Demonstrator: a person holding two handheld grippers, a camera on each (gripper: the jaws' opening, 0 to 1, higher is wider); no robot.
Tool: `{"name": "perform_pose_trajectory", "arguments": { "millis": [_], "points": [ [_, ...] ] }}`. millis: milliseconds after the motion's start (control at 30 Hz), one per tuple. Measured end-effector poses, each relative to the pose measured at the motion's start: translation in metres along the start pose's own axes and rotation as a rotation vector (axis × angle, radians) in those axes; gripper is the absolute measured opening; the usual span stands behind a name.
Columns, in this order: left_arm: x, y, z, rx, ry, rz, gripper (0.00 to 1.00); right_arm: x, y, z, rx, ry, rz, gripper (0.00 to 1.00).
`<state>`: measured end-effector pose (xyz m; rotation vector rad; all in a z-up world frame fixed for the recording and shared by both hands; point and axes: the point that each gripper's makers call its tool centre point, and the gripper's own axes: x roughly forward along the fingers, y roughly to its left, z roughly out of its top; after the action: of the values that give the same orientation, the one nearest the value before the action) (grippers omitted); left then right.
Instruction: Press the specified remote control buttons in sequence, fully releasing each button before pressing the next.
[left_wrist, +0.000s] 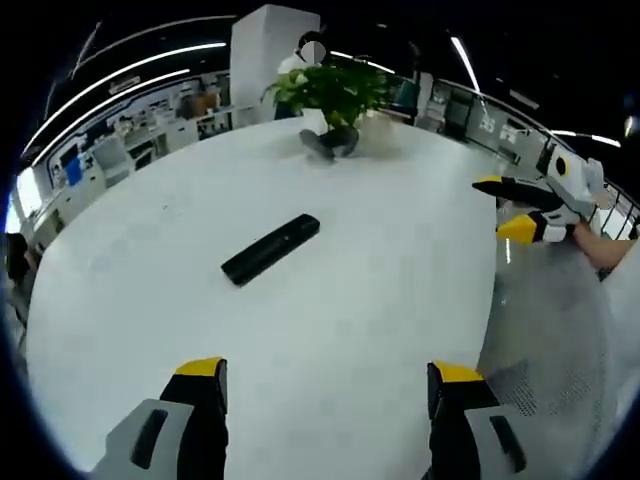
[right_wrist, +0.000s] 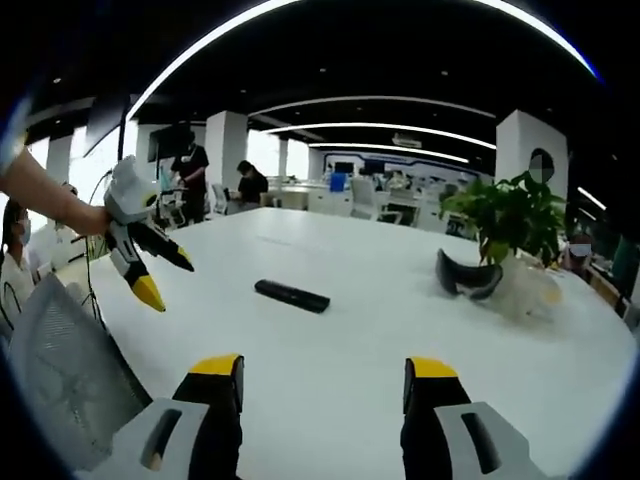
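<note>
In the left gripper view, the left claw rises from the bottom edge with its two yellow-tipped jaws spread wide and nothing between them. It hovers above the near part of a large white desk, aimed across the surface. The black remote control lies flat on the desk ahead of the jaws and a little to their left, well apart from both tips, its long axis running diagonally. Further back, near the far edge, stands a potted plant with a dark curved object just in front of it. At the right of this view the right claw comes in, held by a hand; its jaws are parted and point toward the desk's middle, off the surface. A mesh chair back shows below it.

In the right gripper view, the right claw also has its jaws spread, empty, held over the desk. The remote control lies ahead, apart from the tips. The left claw enters from the left on a raised forearm, tilted downward with jaws apart, above the desk edge. The potted plant and the dark curved object sit to the right. People stand in the background.
</note>
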<state>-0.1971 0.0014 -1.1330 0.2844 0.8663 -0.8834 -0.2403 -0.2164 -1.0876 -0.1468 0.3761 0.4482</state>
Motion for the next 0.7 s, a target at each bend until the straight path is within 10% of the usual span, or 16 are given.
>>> {"name": "perform_pose_trajectory", "arguments": {
  "millis": [700],
  "points": [
    [0.054,0.066,0.011,0.260,0.266,-0.039,0.84,0.000,0.009,-0.020,-0.026,0.116,0.048,0.45]
  ]
}}
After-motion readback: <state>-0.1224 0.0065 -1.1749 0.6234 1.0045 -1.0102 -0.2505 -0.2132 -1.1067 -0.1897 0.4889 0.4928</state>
